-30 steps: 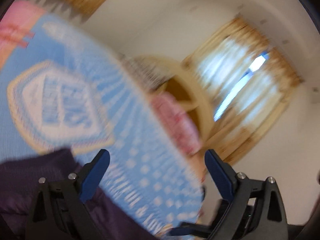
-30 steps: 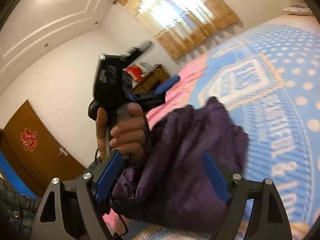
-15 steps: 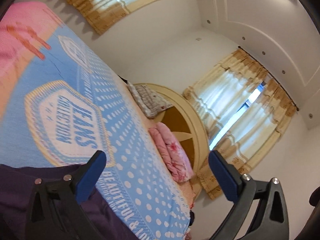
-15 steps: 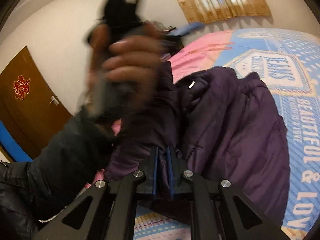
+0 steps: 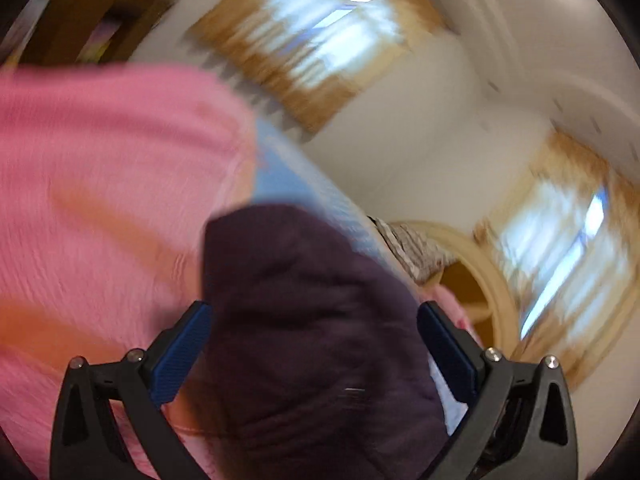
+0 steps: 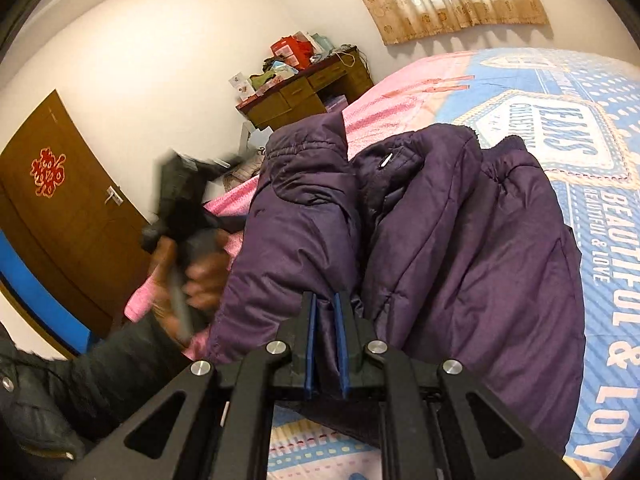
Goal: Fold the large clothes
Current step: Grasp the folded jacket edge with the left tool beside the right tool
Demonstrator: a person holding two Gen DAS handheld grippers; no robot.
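A dark purple padded jacket (image 6: 460, 240) lies crumpled on a bed cover (image 6: 600, 140) that is blue with a pink edge. My right gripper (image 6: 324, 300) is shut on a fold of the jacket near its front edge, with fabric pinched between the blue pads. In the blurred left wrist view, my left gripper (image 5: 313, 312) stands wide open. A rounded end of the jacket (image 5: 304, 264) fills the gap between its fingers, with no clear pressing. In the right wrist view the left gripper (image 6: 184, 196) appears as a dark blur beside the jacket's sleeve, held by a hand (image 6: 192, 276).
A wooden desk (image 6: 304, 88) piled with boxes stands against the wall past the bed. A brown door (image 6: 60, 208) is at the left. A round headboard (image 5: 480, 280) and a pillow (image 5: 412, 248) lie beyond the jacket. The person's dark sleeve (image 6: 100, 368) is at lower left.
My right gripper closed on the jacket's fold and has held it since. My left gripper swung down and towards the pink edge, and jacket fabric now lies between its open fingers.
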